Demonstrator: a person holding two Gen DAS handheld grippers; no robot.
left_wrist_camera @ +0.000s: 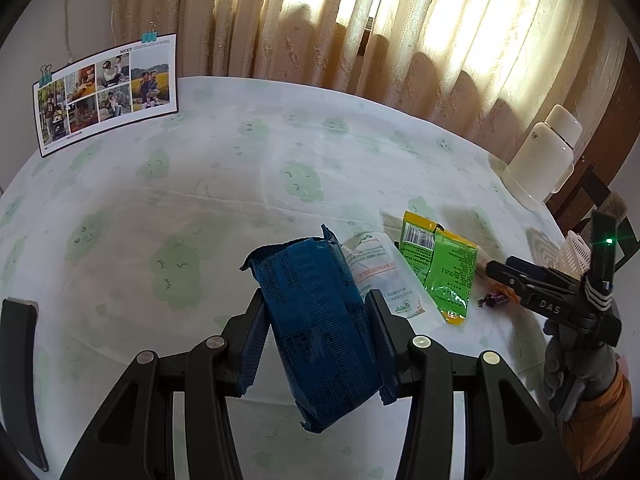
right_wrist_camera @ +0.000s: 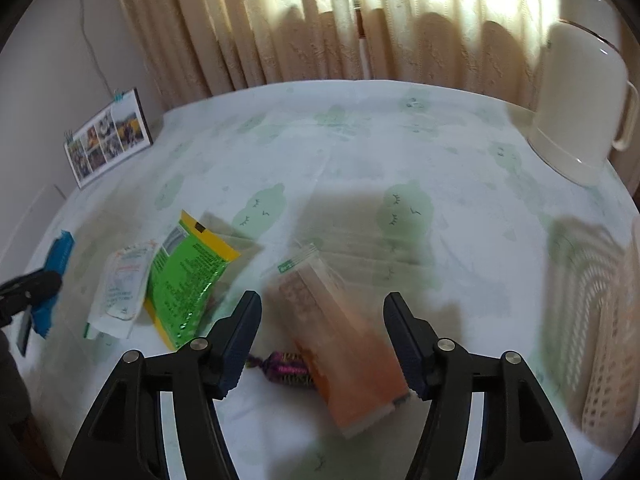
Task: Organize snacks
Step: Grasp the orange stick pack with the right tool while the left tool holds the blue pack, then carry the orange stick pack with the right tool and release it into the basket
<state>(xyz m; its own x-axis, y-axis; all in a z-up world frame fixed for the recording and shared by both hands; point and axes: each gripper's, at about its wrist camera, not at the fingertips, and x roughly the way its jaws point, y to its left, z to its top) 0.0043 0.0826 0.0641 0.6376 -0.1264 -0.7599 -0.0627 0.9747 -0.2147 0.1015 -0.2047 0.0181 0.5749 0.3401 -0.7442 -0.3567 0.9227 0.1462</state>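
Observation:
My left gripper (left_wrist_camera: 318, 300) is shut on a dark blue snack packet (left_wrist_camera: 320, 320) and holds it tilted above the table. Beyond it lie a clear white packet (left_wrist_camera: 380, 276), a green and yellow packet (left_wrist_camera: 444, 268) and a small purple candy (left_wrist_camera: 494, 300). In the right wrist view my right gripper (right_wrist_camera: 322, 300) stands open over a blurred orange packet (right_wrist_camera: 348, 352). That packet lies between the fingers with a gap on each side. The purple candy (right_wrist_camera: 288, 368) rests against the orange packet's left edge. The green packet (right_wrist_camera: 188, 276) and the white packet (right_wrist_camera: 120, 284) lie to the left.
A white slatted basket (right_wrist_camera: 600, 320) stands at the right edge of the table. A cream jug (right_wrist_camera: 576, 92) sits at the back right, in front of the curtains. A photo card (left_wrist_camera: 108, 92) leans against the wall at the back left. A green-patterned cloth (left_wrist_camera: 240, 184) covers the table.

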